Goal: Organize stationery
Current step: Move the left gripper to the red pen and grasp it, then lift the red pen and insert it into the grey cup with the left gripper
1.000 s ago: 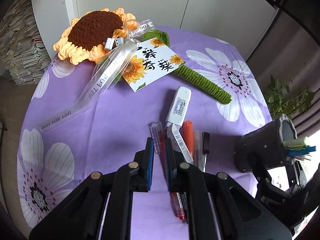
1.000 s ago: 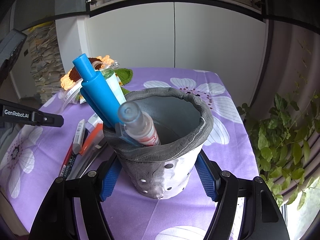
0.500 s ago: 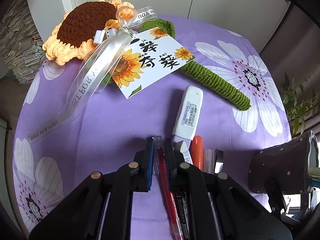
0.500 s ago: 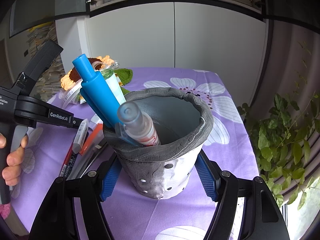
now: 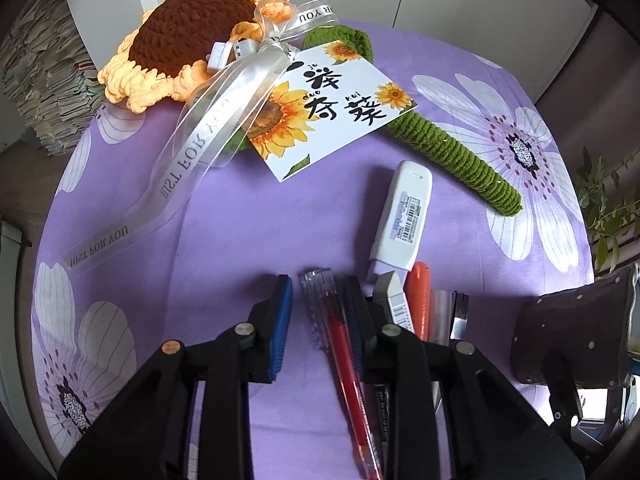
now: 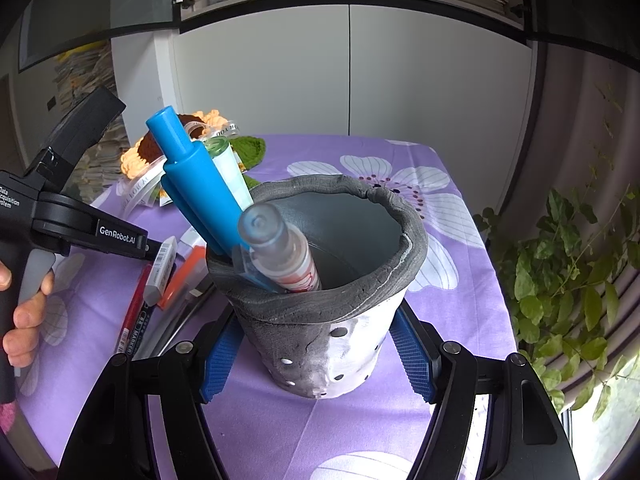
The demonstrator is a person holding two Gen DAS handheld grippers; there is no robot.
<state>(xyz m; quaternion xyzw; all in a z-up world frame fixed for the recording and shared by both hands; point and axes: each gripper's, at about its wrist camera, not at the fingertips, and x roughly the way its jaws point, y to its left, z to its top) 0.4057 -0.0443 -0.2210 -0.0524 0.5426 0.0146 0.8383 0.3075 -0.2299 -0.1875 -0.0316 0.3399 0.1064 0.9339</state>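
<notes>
Red pen point(image 5: 340, 344) sits between the opening left tongs point(image 5: 318, 300), hugging one pad; closing could nudge neighbours. Right tongs point(image 6: 318, 356) clamp the holder point(image 6: 320, 300).

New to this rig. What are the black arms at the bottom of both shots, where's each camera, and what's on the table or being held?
There is no robot here. A person holds a hand-held two-finger tool in each hand, and each has a fisheye camera looking out along its fingers.

The left wrist view shows the left tool over a purple cloth. Its jaws are opening around a red pen that lies on the cloth, not gripped. Beside it lie a white correction pen, an orange pen and a crochet sunflower with a card.

The right wrist view shows the right tool clamped on a grey pot holding a blue pen and a clear tube. The person's hand is at the left.
</notes>
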